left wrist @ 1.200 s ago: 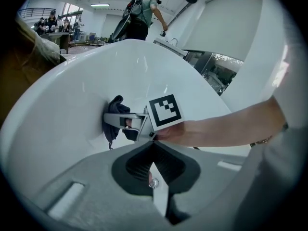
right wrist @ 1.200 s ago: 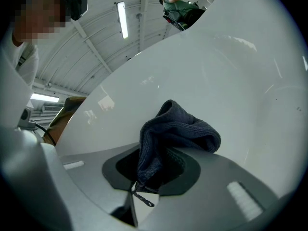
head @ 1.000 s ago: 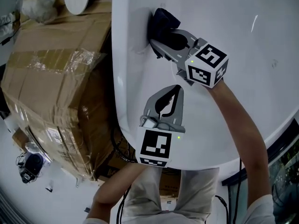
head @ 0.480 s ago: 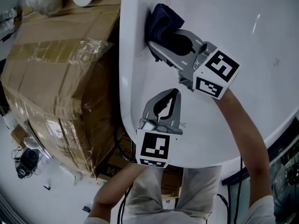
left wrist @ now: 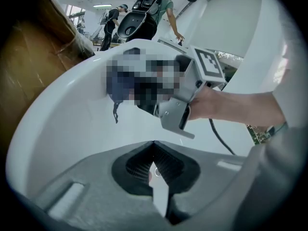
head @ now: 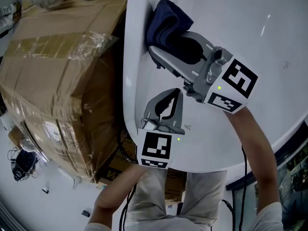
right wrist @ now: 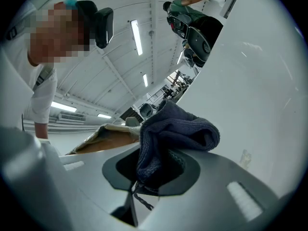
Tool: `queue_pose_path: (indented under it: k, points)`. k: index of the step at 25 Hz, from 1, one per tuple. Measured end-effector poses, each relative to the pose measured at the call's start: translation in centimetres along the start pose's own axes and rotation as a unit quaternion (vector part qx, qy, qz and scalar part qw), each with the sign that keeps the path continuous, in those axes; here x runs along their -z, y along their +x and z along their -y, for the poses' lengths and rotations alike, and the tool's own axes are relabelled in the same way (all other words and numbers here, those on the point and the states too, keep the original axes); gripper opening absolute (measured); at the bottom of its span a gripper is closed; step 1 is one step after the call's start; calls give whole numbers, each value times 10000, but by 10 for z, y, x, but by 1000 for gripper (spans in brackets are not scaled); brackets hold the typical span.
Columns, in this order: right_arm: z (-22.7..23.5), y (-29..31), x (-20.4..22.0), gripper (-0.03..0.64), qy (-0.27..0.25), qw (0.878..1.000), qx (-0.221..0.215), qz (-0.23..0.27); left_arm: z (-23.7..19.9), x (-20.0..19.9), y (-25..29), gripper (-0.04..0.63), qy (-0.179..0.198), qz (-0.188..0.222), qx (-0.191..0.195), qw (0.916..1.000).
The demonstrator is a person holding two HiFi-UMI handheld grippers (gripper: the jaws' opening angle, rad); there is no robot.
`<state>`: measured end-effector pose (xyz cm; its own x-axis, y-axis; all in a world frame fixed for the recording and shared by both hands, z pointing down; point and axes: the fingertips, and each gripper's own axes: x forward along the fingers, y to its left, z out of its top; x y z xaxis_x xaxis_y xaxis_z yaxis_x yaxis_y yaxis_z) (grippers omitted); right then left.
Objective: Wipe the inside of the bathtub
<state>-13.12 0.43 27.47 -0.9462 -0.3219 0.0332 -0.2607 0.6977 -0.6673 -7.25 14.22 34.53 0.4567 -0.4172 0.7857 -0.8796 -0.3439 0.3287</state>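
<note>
A white bathtub fills the head view. My right gripper is shut on a dark blue cloth and holds it against the tub's inner wall near the left rim. From the right gripper view the cloth bunches out between the jaws. My left gripper hangs just below the right one, over the tub's near end, shut with nothing in it. The left gripper view shows the closed jaws and, beyond them, the right gripper with the cloth.
A large taped cardboard box stands against the tub's left side. Cables and small items lie on the floor at lower left. The tub's rim runs between box and grippers. People stand far off in the left gripper view.
The right gripper with the cloth has shifted slightly right and up along the tub wall. The left gripper has stayed almost still.
</note>
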Motion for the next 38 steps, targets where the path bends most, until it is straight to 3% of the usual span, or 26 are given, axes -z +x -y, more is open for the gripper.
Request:
queue_pose_path:
  k: [5,10,13,21,38]
  points:
    - [-4,-9,-16,72,75,9991,-363,191,-6,7,10,0,153,-17,68,9999]
    - [15,-32,-14,72,-92,9995,9,292,-3,11,14,0,201,-28,172,9996]
    - [36,-45,15,72,-188,9991,384,-25,-2,16,14,-1,207,-79,185,9996]
    - [73,-67,115,72,299,9915,993,-784,-5,19,18,-1,41,-95,185,9998]
    - [150,-74,237,74,957,9672,1852,-1450,-1,32,30,-2,149,-166,337,9992]
